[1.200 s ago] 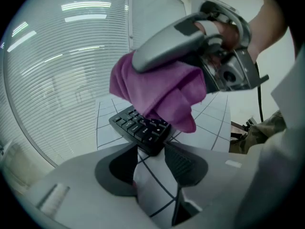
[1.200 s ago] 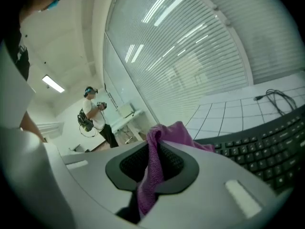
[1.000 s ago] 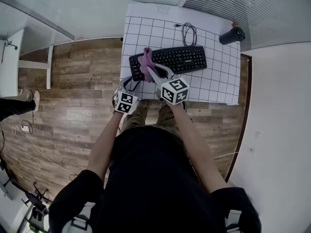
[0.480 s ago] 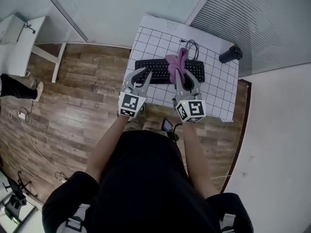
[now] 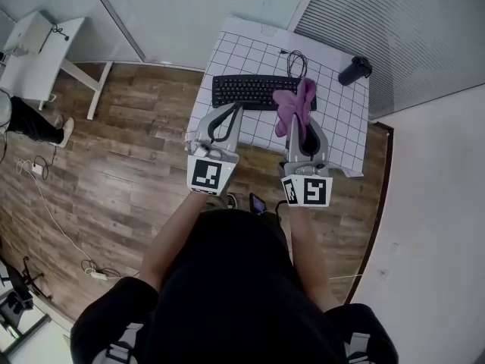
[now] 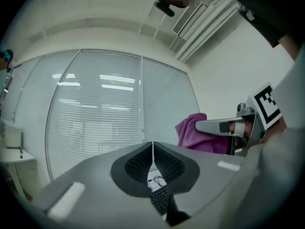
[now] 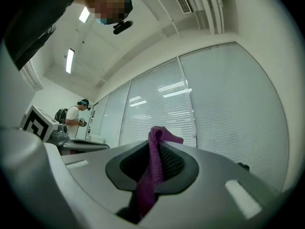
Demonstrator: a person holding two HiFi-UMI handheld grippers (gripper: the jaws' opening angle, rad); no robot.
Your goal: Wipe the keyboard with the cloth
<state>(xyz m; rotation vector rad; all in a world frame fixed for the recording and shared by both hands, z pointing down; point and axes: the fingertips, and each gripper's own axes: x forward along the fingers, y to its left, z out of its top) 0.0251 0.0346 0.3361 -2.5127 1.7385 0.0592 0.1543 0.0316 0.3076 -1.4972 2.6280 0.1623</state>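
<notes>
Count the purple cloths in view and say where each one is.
1. The purple cloth is clamped in the right gripper, held above the table near the keyboard's right end. No other shows; the person's body could hide one.

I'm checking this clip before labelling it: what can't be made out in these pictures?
- Head view: the keyboard's right end, behind the cloth; key legends too small.
- Head view: the dark cylinder, too small to identify.
- Left gripper view: most of the table, blocked by the shut left gripper.
- Right gripper view: the table entirely, blocked by the right gripper shut on the cloth.
</notes>
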